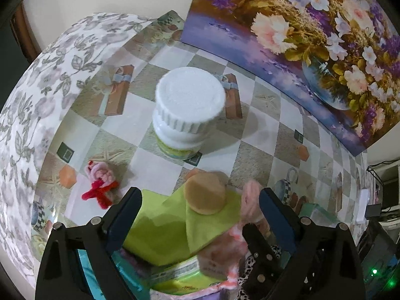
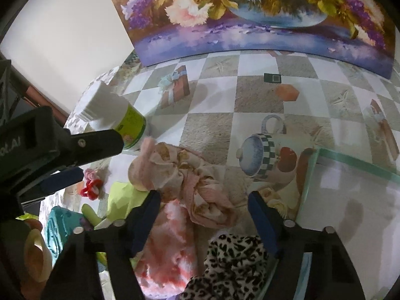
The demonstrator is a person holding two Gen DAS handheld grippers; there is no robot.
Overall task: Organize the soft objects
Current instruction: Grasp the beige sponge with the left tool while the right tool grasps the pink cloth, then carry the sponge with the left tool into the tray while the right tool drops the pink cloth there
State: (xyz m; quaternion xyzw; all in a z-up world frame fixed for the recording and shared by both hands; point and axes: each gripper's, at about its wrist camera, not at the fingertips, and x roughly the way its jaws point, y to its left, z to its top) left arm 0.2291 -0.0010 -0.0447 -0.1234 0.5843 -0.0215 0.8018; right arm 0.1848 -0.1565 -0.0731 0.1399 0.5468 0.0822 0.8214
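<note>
Left wrist: left gripper [image 1: 200, 200] apart over green cloth [image 1: 160, 230] carrying a sponge [image 1: 205, 192]; closing could knock it off. Right wrist: right gripper [image 2: 203, 208] apart around pink cloth [image 2: 200, 190], not pressing; leopard cloth [image 2: 232, 262] may snag.

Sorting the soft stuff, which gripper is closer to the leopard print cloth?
Right. The right gripper hovers open just above the leopard print cloth; the left gripper is off to the side over the green cloth.
</note>
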